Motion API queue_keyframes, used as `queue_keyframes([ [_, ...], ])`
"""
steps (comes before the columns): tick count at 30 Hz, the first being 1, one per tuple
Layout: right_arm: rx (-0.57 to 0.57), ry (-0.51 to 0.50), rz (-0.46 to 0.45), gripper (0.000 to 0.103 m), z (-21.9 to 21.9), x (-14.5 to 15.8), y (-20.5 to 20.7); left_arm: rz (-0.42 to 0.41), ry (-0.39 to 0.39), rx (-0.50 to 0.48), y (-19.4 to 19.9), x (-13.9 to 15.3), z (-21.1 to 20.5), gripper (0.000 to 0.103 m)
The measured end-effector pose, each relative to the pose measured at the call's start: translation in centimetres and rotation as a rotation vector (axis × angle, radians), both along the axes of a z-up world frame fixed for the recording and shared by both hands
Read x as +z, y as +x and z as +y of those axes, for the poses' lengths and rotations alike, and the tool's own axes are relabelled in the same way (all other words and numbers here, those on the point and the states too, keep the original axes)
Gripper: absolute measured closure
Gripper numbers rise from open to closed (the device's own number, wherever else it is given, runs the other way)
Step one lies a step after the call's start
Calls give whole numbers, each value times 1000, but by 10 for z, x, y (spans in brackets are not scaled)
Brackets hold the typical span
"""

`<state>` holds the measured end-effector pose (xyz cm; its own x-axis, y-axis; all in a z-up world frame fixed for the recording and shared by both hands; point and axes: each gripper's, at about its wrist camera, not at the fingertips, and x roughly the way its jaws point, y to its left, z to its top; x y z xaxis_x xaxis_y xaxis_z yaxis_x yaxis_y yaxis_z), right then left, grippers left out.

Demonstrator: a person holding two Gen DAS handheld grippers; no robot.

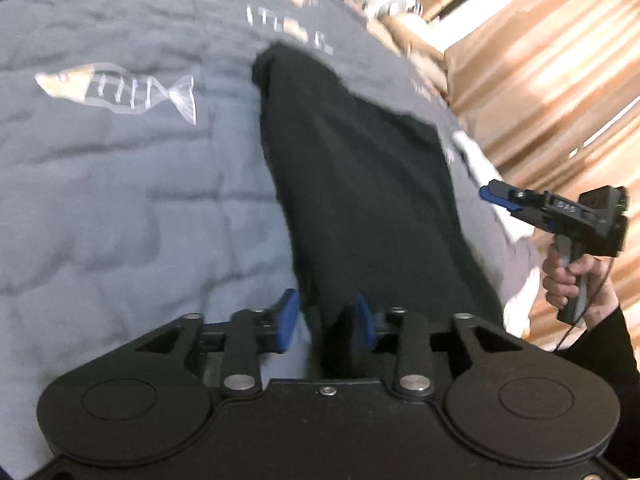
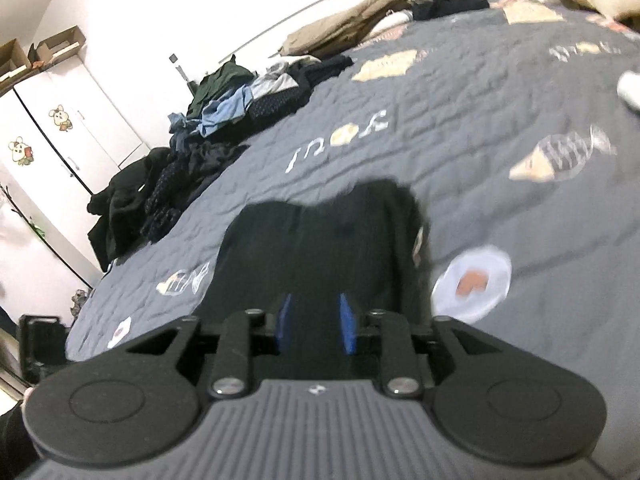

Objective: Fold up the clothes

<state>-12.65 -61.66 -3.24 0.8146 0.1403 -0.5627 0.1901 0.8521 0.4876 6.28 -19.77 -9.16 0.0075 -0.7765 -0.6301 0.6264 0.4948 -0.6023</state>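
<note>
Our left gripper (image 1: 326,320) sits nearest the lens, its blue pads parted, with the near edge of the black garment (image 1: 360,184) running down between them — we cannot tell whether the pads actually press on the cloth. That garment lies as a long dark strip on the grey quilted bedspread (image 1: 120,200), beside a printed fish skeleton (image 1: 120,90). Off at the bed's edge, a hand (image 1: 568,280) holds our right gripper (image 1: 490,194) clear of the garment. From the right wrist view, that gripper's blue pads (image 2: 347,322) stand apart and we see nothing clamped between them, the black garment (image 2: 320,240) spread on the bedspread beneath. Farther back, a pile of unfolded clothes (image 2: 208,128) lies along the bed's far side, near a white cabinet (image 2: 60,128).
</note>
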Motion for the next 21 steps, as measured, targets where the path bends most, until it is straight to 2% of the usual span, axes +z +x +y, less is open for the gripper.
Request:
queue_keyframes([
  [3, 13, 9, -10, 68, -21, -3, 20, -9, -20, 26, 2, 7, -1, 61],
  [6, 8, 16, -39, 68, -38, -7, 38, -15, -19, 38, 4, 9, -5, 52],
  [13, 41, -56, -90, 68, -46, -12, 74, -11, -10, 41, 11, 5, -12, 52],
  [19, 57, -124, -6, 68, -35, -36, 93, -4, -9, 29, 16, 1, -21, 52],
  [21, 46, -120, 8, 73, -33, -44, 95, -7, -1, 24, 16, 0, -24, 52],
])
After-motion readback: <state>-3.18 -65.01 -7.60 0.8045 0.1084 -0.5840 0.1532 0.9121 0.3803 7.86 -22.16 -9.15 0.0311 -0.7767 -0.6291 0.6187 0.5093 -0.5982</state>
